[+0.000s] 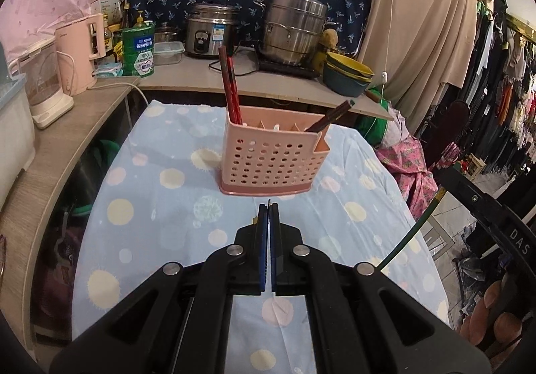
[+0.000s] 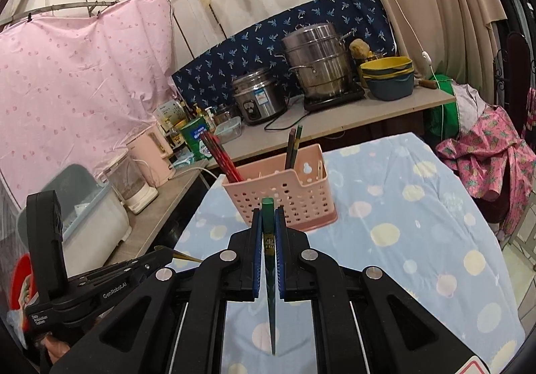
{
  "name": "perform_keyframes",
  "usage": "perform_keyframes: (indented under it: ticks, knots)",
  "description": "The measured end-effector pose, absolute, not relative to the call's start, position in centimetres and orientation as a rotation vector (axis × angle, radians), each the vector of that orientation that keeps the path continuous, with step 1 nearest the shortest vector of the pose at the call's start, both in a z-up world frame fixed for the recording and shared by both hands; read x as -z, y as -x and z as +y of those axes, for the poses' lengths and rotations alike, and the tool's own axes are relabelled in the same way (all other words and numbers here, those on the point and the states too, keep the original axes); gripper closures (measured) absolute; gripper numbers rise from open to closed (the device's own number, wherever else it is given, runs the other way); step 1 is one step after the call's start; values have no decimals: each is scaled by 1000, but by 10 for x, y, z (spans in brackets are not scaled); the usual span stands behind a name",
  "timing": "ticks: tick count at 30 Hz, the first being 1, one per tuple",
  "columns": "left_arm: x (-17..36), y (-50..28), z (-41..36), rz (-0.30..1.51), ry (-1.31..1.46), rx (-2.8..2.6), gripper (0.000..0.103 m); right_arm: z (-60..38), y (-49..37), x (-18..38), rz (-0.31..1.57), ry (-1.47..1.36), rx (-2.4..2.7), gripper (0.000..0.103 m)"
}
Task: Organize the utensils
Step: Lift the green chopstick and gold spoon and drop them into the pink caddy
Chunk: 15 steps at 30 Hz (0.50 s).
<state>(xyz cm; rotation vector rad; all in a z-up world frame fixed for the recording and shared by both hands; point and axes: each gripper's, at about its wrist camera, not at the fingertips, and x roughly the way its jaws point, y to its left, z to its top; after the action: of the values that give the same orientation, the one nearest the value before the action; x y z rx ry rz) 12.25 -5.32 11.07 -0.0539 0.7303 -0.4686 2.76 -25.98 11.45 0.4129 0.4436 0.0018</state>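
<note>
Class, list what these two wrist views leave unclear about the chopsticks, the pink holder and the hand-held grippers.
- Left wrist view: whether the left hand-held gripper holds anything; only a thin tip shows above its shut pads.
- Right wrist view: the green chopstick in the right hand-held gripper is half hidden by the pads.
- Both views: the lower ends of the red chopsticks are hidden behind the pink holder wall.

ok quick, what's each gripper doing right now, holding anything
Left gripper: shut; only a thin tip shows between its pads, what it is cannot be told.
Right gripper: shut on a green chopstick, its thin end pointing back down.
</note>
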Motion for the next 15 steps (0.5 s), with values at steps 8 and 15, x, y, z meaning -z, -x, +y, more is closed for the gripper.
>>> perform_keyframes:
  ticks: [8, 15]
  knots:
    - [-155, -165, -58, 656, 118, 502, 102, -277, -67, -164, 293, -403, 20, 96]
    - [-187, -205, -69, 596, 163, 512, 102, -294, -108, -202, 152, -439, 54, 96]
